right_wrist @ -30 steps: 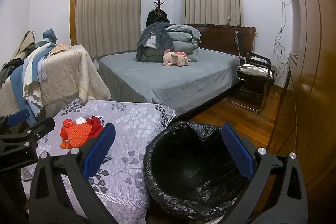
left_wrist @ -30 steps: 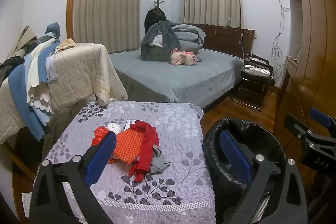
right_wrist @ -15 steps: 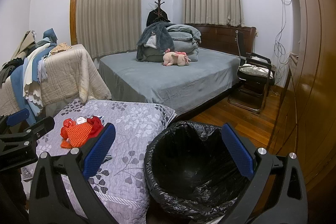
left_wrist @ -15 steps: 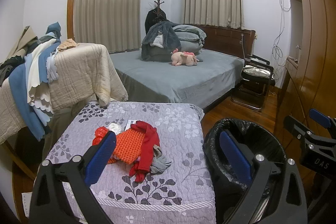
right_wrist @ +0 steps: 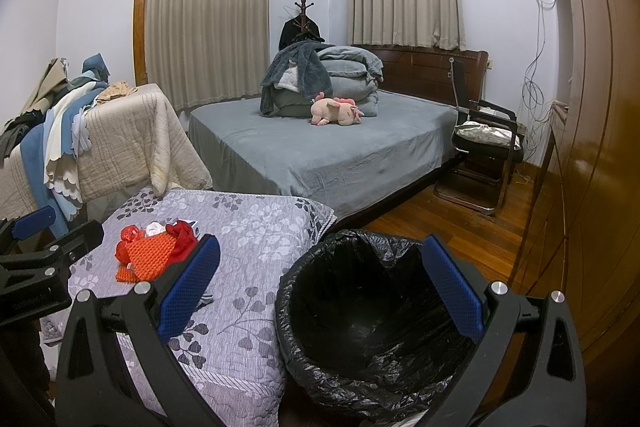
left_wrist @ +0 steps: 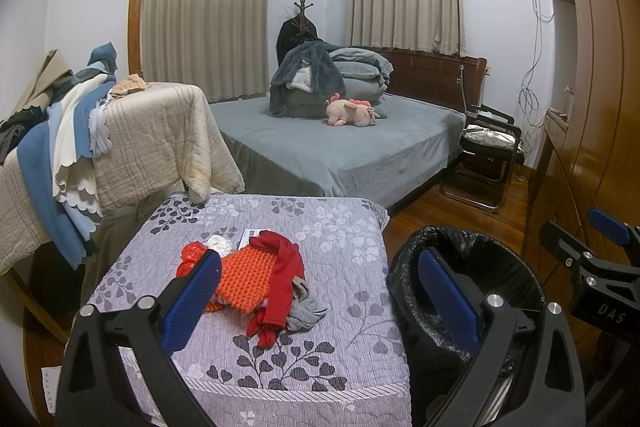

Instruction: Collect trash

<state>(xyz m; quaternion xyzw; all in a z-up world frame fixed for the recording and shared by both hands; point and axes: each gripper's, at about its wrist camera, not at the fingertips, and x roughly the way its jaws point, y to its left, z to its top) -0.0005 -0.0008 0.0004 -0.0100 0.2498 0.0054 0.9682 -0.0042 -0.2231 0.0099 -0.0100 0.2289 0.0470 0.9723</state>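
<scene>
A pile of items lies on the quilt-covered table (left_wrist: 340,307): an orange knitted piece (left_wrist: 252,279), a red cloth (left_wrist: 284,275), a grey rag (left_wrist: 306,311), a crumpled red wrapper (left_wrist: 190,255), a white crumpled scrap (left_wrist: 220,243) and a white paper (left_wrist: 250,235). The pile also shows in the right wrist view (right_wrist: 156,251). A bin with a black bag (right_wrist: 372,319) stands right of the table. My left gripper (left_wrist: 320,303) is open and empty, short of the pile. My right gripper (right_wrist: 320,295) is open and empty over the bin's near rim.
A bed with grey cover (left_wrist: 340,147) holds folded bedding and a pink plush toy (left_wrist: 352,113). A rack draped with blankets (left_wrist: 120,147) stands left. A metal chair (left_wrist: 488,155) and wooden wardrobe (left_wrist: 592,107) are on the right. The floor is wood.
</scene>
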